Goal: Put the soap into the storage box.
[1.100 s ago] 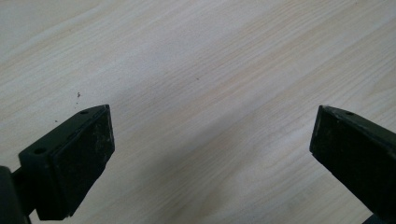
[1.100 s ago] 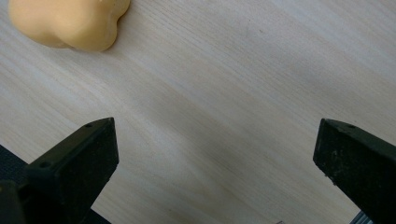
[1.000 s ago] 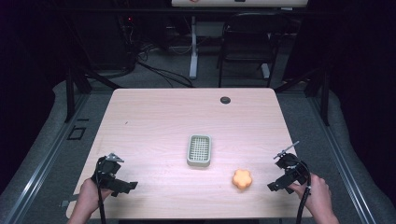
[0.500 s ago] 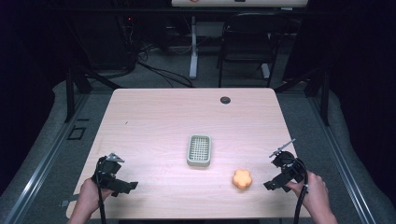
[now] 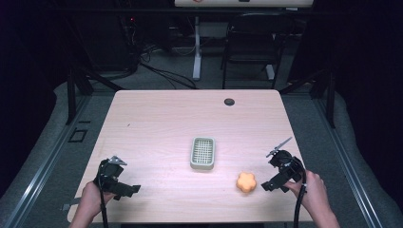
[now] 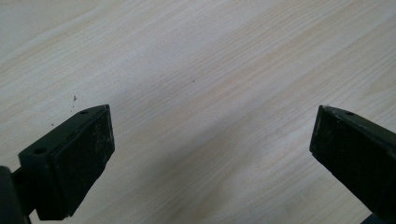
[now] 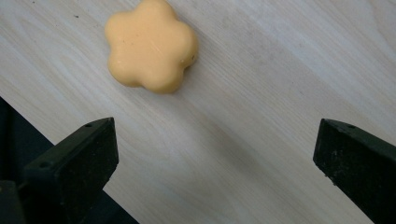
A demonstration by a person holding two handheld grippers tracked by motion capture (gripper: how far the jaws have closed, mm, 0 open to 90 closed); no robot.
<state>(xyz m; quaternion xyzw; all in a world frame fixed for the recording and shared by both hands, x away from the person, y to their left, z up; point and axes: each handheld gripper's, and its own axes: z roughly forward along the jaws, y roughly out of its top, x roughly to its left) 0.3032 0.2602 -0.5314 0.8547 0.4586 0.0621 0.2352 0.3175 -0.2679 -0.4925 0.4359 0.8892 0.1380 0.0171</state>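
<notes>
An orange flower-shaped piece (image 5: 246,182) lies flat on the wooden table (image 5: 157,123) near the front right. In the right gripper view the orange piece (image 7: 149,44) sits ahead and left of the jaws, close to the table's edge. My right gripper (image 5: 272,178) is just right of it, held low, and stands open (image 7: 215,163) with nothing between its fingers. A small grey-green slotted tray (image 5: 203,153) rests at the table's middle. My left gripper (image 5: 127,190) is at the front left, wide open (image 6: 212,158) over bare wood.
A black round grommet (image 5: 229,101) is set into the far side of the table. Beyond the table stand a dark chair (image 5: 249,42) and a white desk leg (image 5: 196,47), with cables on the floor. The table's front edge lies close under both hands.
My right gripper has shifted a little left, toward the orange piece. The left gripper, the tray and the orange piece have stayed put.
</notes>
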